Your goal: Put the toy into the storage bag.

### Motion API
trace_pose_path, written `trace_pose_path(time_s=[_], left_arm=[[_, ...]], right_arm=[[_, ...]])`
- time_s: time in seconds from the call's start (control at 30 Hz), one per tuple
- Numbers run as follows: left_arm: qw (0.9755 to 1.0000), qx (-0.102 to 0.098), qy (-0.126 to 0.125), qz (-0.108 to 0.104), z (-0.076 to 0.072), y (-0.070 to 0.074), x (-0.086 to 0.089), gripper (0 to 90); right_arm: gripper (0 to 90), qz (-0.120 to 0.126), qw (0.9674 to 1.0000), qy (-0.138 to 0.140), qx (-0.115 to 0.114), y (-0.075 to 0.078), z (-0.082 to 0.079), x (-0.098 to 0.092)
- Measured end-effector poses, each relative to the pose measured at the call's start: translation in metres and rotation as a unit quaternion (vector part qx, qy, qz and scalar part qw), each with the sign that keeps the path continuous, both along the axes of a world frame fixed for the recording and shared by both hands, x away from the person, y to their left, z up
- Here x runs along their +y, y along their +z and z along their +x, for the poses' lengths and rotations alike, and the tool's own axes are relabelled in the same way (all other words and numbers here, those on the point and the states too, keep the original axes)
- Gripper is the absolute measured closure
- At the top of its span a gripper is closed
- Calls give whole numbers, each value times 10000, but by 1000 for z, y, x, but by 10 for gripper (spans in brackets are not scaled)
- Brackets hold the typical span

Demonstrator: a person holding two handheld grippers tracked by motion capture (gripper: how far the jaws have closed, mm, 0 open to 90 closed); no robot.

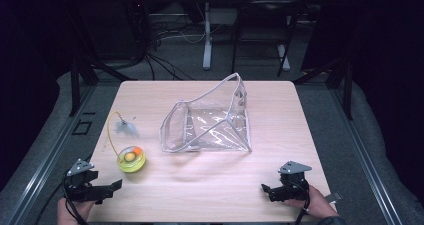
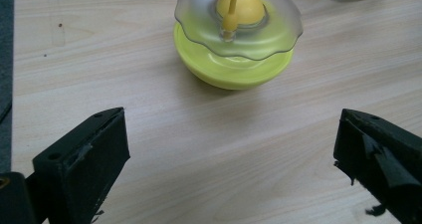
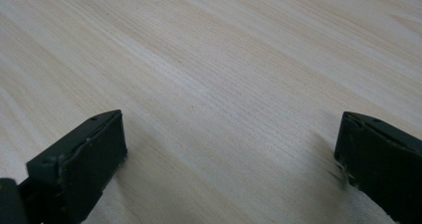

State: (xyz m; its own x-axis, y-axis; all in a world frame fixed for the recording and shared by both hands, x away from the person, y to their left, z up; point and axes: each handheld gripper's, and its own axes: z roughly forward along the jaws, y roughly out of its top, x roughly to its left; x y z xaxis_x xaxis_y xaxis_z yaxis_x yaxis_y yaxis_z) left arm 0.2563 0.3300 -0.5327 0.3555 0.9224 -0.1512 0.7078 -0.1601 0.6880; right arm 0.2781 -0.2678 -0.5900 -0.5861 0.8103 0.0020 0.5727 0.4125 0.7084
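A yellow-green round toy [image 1: 131,158] [image 2: 235,40] with a clear wavy cap and an orange ball inside sits on the wooden table [image 1: 210,180]. A thin yellow wire arcs up from it to a grey feather [image 1: 126,128]. A clear plastic zip pouch [image 1: 210,122] stands open at the table's middle. My left gripper [image 1: 111,187] [image 2: 231,159] is open at the front left corner, its jaws wide apart a short way from the toy and holding nothing. My right gripper [image 1: 266,190] [image 3: 231,154] is open at the front right, low over bare wood.
Dark frame rails run along both sides of the table. Behind it stand white desk legs [image 1: 207,40] and tangled cables on a grey floor. Bare tabletop lies between the two grippers.
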Motion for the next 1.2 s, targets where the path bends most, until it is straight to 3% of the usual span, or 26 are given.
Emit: trace_pose_path(time_s=[0.33,0.57,0.67,0.73,0.77,0.97,1.1,1.2], left_arm=[[10000,-28,-82,31,4,8,-2,14],[9998,-205,-20,38,9,21,6,3],[9995,-297,-26,-53,10,24,6,0],[9984,-484,-119,-277,12,29,7,0],[9977,-602,-124,-294,14,31,4,0],[9966,-746,-139,-312,21,35,0,0],[9939,-1004,-59,-442,27,44,0,0],[9935,-1050,-42,-436,30,46,-1,0]], right_arm=[[0,-2,10000,1,0,0,0,0],[0,-2,10000,1,0,0,0,0],[0,-2,10000,1,1,0,0,0],[0,-2,10000,1,1,0,0,0],[0,-2,10000,0,1,0,0,0],[0,-2,10000,0,2,0,0,0],[0,-1,10000,1,1,0,0,0],[0,-1,10000,0,0,0,0,0]])
